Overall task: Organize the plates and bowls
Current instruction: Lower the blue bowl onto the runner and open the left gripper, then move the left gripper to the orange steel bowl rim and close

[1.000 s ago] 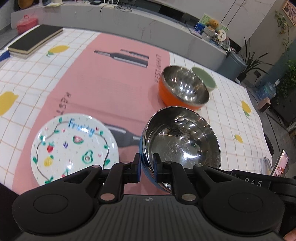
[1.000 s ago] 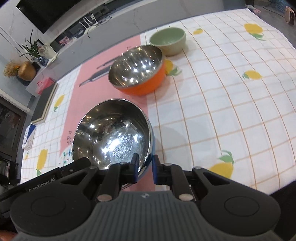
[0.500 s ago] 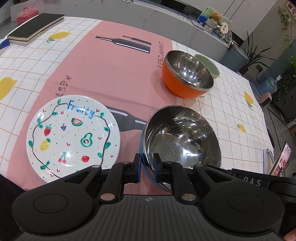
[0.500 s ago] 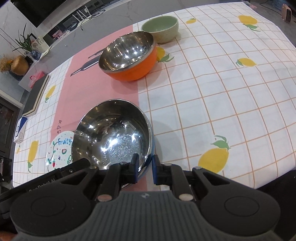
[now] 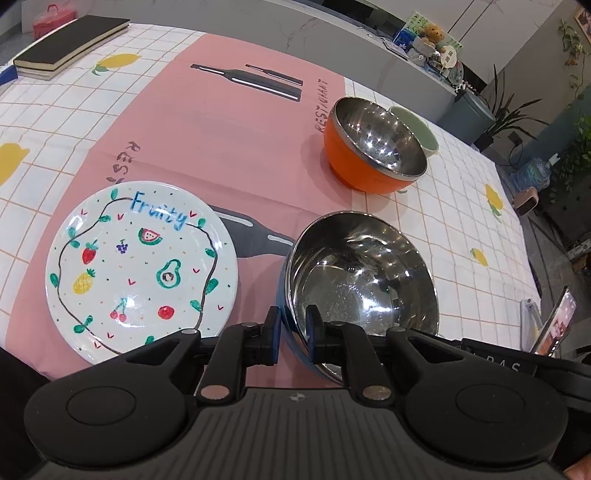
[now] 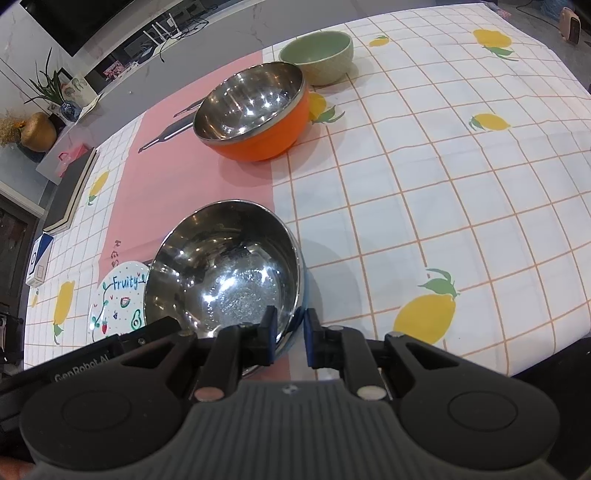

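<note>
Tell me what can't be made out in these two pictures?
- Blue bowl: underside hidden in both views, so whether it touches the tablecloth is unclear.
- Fruity plate: mostly hidden by that bowl and the left tool's body in the right wrist view.
- Green bowl: largely behind the orange bowl in the left wrist view.
- Right tool: only its label end shows in the left wrist view.

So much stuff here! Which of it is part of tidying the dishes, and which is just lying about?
Part of the job:
blue-sided steel bowl, gripped at its rim by the left tool and right tool
orange bowl
green bowl
fruit plate

Just lying about:
black book
pink box
phone
</note>
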A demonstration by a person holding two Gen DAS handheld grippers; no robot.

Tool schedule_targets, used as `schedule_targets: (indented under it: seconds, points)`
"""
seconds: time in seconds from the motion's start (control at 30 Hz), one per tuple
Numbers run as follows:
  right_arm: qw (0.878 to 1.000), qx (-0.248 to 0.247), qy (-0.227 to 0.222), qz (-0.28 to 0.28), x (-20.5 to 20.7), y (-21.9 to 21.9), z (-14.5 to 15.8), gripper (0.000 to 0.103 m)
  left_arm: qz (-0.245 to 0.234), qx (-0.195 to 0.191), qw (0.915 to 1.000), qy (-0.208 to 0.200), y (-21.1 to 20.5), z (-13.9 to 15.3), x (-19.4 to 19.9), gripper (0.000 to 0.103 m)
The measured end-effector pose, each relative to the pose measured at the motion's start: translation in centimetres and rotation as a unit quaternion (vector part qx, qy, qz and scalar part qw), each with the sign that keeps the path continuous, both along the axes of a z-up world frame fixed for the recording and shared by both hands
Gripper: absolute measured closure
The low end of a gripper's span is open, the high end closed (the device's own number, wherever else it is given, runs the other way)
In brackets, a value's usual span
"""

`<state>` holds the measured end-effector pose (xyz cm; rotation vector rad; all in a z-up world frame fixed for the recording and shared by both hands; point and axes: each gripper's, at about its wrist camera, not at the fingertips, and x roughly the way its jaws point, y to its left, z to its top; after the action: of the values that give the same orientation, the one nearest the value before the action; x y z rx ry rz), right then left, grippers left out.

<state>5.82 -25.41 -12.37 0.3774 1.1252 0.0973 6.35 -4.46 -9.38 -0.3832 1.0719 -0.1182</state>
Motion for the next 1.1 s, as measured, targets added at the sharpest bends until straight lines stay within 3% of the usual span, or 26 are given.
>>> schedule_targets:
  seconds: [0.1, 0.13, 0.33, 0.63, 0.8, 1.1]
  points:
    - [1.000, -0.017, -0.012, 0.005, -0.1, 0.1, 0.4, 0.084, 0.002, -0.002, 1.0000, -0.006, 0.3, 0.3, 0.1, 0.086]
    - [1.000, -0.018, -0.016, 0.006, -0.1, 0.1, 0.5, 0.080, 0.002, -0.002, 0.9999, -0.012, 0.4, 0.5, 0.1, 0.081]
    - [0.999, -0.007, -0.043, 0.001, 0.0, -0.6, 1.8, 0.074, -0.015, 0.022, 0.9985, -0.048, 0.1, 2.4, 0.4, 0.072]
    - [0.997, -0.005, -0.077, -0.002, 1.5, -1.1, 3.5, 0.069, -0.058, 0.043, 0.9939, -0.083, -0.8, 4.7, 2.2, 0.072]
    - [0.994, -0.043, -0.099, 0.015, 2.7, -0.5, 4.3, 0.069, -0.073, 0.054, 0.9923, -0.084, -1.1, 6.0, 4.2, 0.072]
    - [0.992, -0.060, -0.114, 0.010, 6.4, -1.3, 5.2, 0.069, -0.095, 0.060, 0.9888, -0.099, -2.2, 7.6, 8.4, 0.072]
